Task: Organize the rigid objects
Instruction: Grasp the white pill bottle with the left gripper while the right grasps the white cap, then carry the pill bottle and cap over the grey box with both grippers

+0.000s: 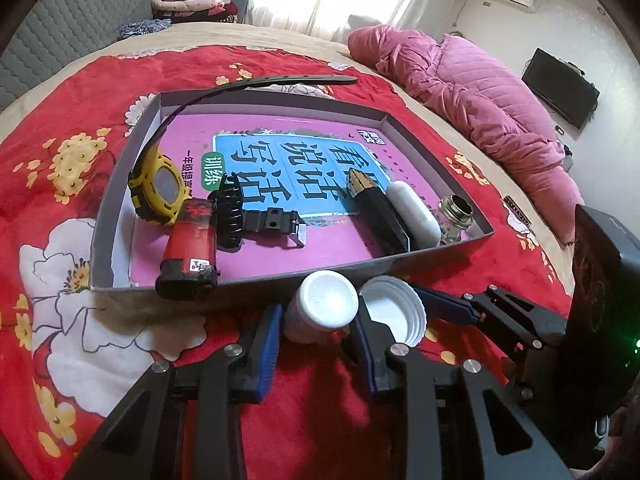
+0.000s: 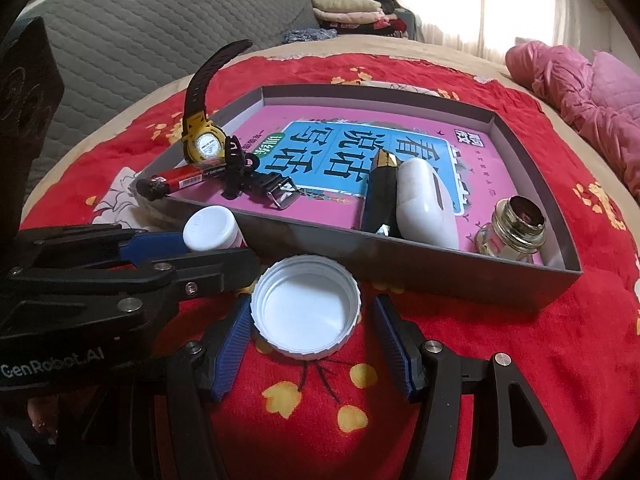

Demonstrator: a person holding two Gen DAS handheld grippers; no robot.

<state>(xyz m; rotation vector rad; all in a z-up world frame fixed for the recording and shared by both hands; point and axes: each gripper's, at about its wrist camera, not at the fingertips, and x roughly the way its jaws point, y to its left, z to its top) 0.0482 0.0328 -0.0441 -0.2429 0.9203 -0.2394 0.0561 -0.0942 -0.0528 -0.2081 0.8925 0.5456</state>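
Most of the sorting looked done. The shallow grey box point(image 1: 105, 216) on the red floral bedspread point(image 1: 60, 184) already held a yellow watch point(image 1: 158, 190), a red lighter point(image 1: 188, 248), a black hair claw point(image 1: 230, 216), a black-and-gold tube point(image 1: 376, 208), a white oblong case point(image 1: 412, 212) and a small glass bottle point(image 1: 456, 216), all lying on a pink book cover point(image 1: 280, 160).

Two things remained outside, just beside the box's near wall: a small white pill bottle point(image 1: 324, 304) and an upturned white screw cap point(image 2: 306, 306).

The left tool point(image 1: 316, 340) straddled the pill bottle, its blue pads close on either side; whether they already pressed it could not be told. The right tool point(image 2: 308, 344) stood apart around the cap, its left pad just beside the rim, with a clear gap at the right pad.

In the left wrist view, the cap sat at 3 o'clock of the pill bottle, almost touching it, and the right tool's finger came in from 3 o'clock, so the two tools crowded each other. The near wall rose at 12 o'clock of both objects; each would probably need lifting over it. Inside, the open room lay toward the middle and the far wall at 12 o'clock, while the lighter overhung the near edge at 10 o'clock and the watch strap point(image 1: 256, 82) draped over the far rim.
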